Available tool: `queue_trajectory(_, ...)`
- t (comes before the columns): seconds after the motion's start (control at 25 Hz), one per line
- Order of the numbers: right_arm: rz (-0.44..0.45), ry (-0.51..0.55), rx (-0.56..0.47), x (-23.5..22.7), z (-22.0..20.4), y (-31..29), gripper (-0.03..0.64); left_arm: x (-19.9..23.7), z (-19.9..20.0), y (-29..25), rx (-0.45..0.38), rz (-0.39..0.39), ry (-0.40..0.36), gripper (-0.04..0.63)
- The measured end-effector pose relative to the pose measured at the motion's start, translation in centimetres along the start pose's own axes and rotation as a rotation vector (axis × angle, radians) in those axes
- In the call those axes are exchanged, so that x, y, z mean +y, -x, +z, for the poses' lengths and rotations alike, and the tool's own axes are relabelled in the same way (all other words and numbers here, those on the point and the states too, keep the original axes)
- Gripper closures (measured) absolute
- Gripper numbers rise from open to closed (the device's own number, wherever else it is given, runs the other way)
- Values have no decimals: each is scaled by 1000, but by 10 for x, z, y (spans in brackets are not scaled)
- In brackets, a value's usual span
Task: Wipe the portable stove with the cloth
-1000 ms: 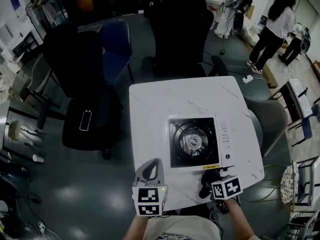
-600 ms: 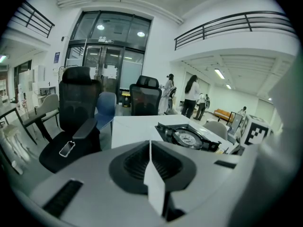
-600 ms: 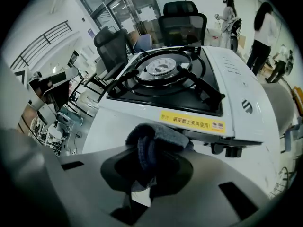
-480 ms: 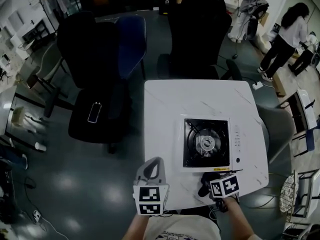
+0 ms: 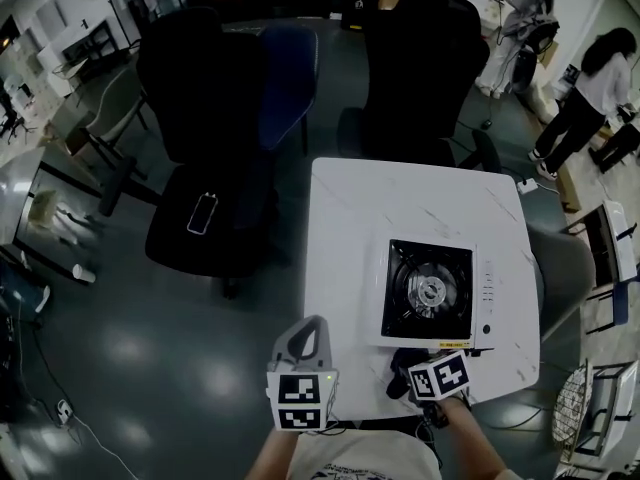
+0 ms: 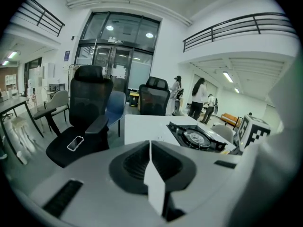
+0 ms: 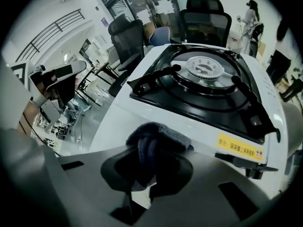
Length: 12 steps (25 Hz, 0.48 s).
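**A:** Closest to the stove, what do you see?

**B:** The right gripper [image 7: 147,157] has its jaws clamped on a dark, bunched cloth [image 7: 163,130], just at the stove's near edge. I can't tell whether the cloth touches it.

**A:** And the portable stove [image 5: 432,293] itself?

**B:** It has a white body and a black square top, with a round silver burner [image 7: 204,67]. Black pan supports [image 7: 156,74] stand up around the burner. There's a yellow label [image 7: 237,146] on the near face.

**A:** The other claw?

**B:** The left gripper [image 6: 150,148] is well left of the stove and off the white table [image 5: 350,228]. Its jaws are pressed together with nothing between them.

**A:** Farther out?

**B:** Left of the stove, a black office chair [image 5: 205,148] has a phone [image 5: 202,213] on its seat. Beyond the stove are a blue chair [image 5: 285,78] and another black chair [image 5: 420,58]. People [image 5: 600,88] stand far off.
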State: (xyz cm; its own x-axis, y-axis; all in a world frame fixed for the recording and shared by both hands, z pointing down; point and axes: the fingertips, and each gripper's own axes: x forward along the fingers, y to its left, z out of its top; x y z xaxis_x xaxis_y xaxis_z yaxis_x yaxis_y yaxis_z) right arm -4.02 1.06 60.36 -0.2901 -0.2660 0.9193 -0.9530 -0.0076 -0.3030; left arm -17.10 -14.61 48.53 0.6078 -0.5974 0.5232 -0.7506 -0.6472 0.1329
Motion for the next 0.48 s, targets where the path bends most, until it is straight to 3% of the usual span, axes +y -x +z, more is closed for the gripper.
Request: queue_trajectory(0.48,83,120,32,55,26,-19,569,30,-8,15,-17,58,51,574)
